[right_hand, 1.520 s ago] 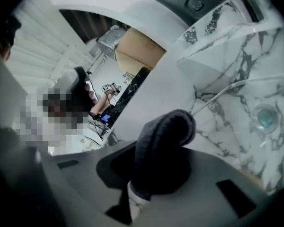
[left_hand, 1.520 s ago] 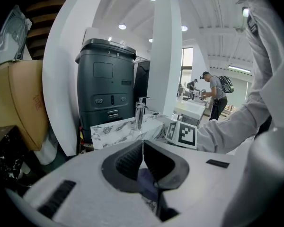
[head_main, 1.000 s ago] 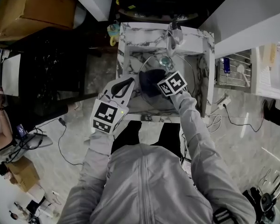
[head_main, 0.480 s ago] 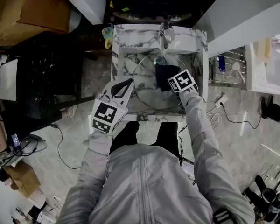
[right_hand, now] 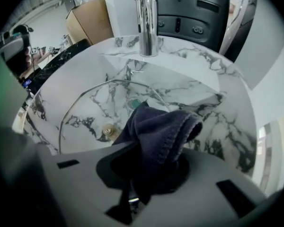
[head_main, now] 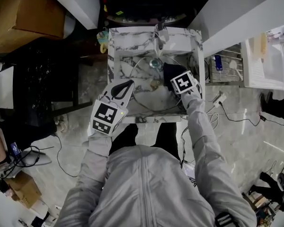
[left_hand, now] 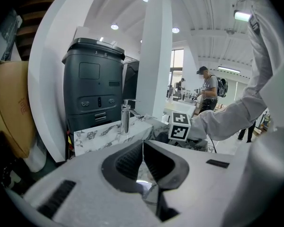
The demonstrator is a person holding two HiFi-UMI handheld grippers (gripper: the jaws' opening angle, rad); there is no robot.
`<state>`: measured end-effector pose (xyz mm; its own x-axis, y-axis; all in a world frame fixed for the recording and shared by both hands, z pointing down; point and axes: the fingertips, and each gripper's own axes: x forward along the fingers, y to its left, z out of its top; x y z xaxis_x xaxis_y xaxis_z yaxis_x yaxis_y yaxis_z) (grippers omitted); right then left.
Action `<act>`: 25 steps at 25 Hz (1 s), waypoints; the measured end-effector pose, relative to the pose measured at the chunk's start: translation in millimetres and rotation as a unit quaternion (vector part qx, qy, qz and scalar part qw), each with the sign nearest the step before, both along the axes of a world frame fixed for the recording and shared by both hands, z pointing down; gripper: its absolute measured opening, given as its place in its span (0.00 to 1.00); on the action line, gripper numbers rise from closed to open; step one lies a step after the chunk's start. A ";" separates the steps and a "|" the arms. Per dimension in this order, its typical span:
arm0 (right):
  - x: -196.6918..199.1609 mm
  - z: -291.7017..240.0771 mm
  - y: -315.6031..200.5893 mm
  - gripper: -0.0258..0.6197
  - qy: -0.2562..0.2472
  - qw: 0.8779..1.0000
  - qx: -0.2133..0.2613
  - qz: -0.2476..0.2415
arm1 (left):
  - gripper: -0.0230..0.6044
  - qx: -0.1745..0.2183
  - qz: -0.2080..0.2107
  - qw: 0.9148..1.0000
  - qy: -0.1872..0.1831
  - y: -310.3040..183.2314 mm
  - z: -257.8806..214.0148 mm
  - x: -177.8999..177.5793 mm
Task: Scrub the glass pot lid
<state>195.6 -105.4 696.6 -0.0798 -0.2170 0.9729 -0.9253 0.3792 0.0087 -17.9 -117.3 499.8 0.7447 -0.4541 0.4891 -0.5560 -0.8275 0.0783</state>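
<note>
A glass pot lid [head_main: 149, 97] with a metal rim lies tilted in the marble sink [head_main: 114, 56]. Its small knob [head_main: 155, 84] shows near the middle. My left gripper [head_main: 129, 83] is at the lid's left edge with its jaws pressed together [left_hand: 143, 148]; something shiny like the rim shows between them. My right gripper [head_main: 174, 78] is shut on a dark blue cloth [head_main: 169, 72], held over the lid's right side. In the right gripper view the cloth [right_hand: 161, 131] bulges from the gripper [right_hand: 149, 162], above the lid [right_hand: 85, 98] and its knob [right_hand: 107, 131].
A chrome faucet [head_main: 159, 34] [right_hand: 146, 22] stands at the sink's back, with the drain [head_main: 155, 63] below it. A black bin [left_hand: 92, 89] is behind the sink. A wire rack [head_main: 227, 63] is to the right, a cardboard box [head_main: 33, 8] far left. People [left_hand: 209, 91] stand in the background.
My right gripper has carried the cloth from the lid's centre to its right side, uncovering the knob. The left gripper has stayed at the lid's left edge.
</note>
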 end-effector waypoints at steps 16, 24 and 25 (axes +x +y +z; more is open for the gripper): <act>9.7 -55.2 -4.0 0.14 0.065 0.995 0.045 -0.054 | 0.08 0.013 0.044 0.999 0.023 2.4 -16.7 15.2; 4.0 -31.9 12.0 0.14 0.106 0.987 -0.009 -0.122 | 0.08 0.006 0.027 0.999 0.031 4.4 -14.7 9.6; -0.3 -29.4 13.3 0.14 0.104 0.986 -0.014 -0.131 | 0.08 0.005 0.023 0.999 0.034 3.7 -14.8 7.9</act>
<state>195.3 -92.1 667.2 0.0729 -0.1874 0.9796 -0.7747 0.6079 0.1740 -10.0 -113.6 485.0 0.7958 -0.4241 0.4322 -0.5117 -0.8527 0.1055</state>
